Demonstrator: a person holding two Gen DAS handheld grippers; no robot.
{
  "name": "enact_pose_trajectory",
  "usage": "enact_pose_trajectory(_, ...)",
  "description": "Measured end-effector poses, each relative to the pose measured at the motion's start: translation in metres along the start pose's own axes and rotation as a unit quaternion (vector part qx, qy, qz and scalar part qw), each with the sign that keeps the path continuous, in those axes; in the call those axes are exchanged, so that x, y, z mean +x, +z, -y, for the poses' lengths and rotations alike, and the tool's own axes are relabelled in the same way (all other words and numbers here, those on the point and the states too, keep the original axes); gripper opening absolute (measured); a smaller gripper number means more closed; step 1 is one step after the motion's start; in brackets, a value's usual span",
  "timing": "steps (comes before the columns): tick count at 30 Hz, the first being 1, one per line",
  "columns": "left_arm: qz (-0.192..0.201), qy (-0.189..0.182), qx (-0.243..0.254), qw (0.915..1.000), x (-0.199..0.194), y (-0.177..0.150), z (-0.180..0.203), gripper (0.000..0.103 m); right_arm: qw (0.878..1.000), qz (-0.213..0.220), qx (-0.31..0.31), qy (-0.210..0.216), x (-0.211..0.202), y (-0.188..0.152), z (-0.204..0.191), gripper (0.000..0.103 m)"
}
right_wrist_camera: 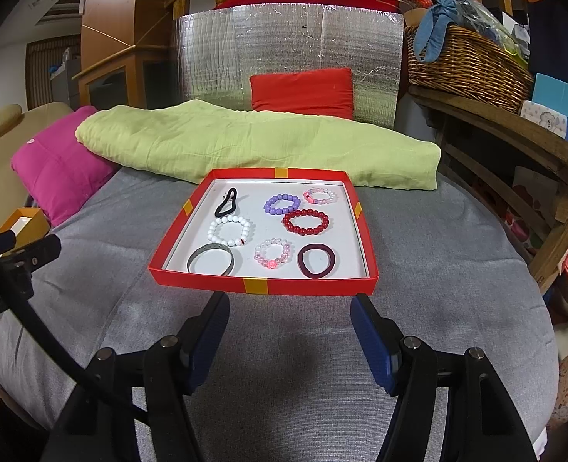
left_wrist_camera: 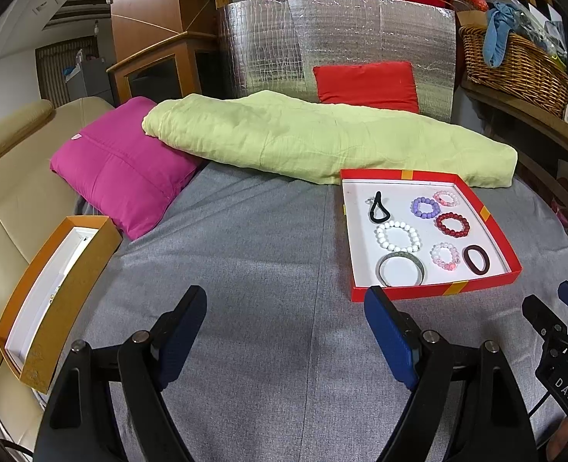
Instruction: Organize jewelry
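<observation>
A red tray [right_wrist_camera: 262, 286] with a white floor lies on the grey cloth and holds several bracelets and hair ties: a white bead bracelet [right_wrist_camera: 230, 230], a red bead bracelet [right_wrist_camera: 305, 222], a purple one [right_wrist_camera: 282, 204], a grey bangle [right_wrist_camera: 210, 260] and a dark hair tie [right_wrist_camera: 317, 260]. The tray also shows in the left wrist view [left_wrist_camera: 434, 292]. An orange box [left_wrist_camera: 58, 300] with a white inside sits at the left. My left gripper [left_wrist_camera: 285, 315] is open and empty over the cloth. My right gripper [right_wrist_camera: 289, 321] is open and empty just before the tray's near edge.
A magenta cushion [left_wrist_camera: 122, 165], a green folded blanket [left_wrist_camera: 322, 138] and a red cushion [left_wrist_camera: 368, 84] lie behind the tray. A silver foil panel [left_wrist_camera: 337, 38] stands at the back. A wicker basket [right_wrist_camera: 464, 65] sits on a wooden shelf at the right. A beige sofa [left_wrist_camera: 10, 177] is at the left.
</observation>
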State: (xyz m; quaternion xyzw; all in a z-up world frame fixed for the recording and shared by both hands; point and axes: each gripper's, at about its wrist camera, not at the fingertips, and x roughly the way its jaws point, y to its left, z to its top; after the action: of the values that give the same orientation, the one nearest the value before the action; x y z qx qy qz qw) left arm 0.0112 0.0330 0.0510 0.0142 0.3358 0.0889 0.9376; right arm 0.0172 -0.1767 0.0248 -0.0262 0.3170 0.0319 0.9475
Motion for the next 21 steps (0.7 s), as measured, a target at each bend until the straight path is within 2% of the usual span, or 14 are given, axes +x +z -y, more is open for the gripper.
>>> enact_pose_trajectory(21, -0.003, 0.0, -0.003, 1.0, 0.0023, -0.0012, -0.0028, 0.084, 1.0, -0.002, -0.004, 0.005, 0.0017, 0.0003, -0.0056, 0.069)
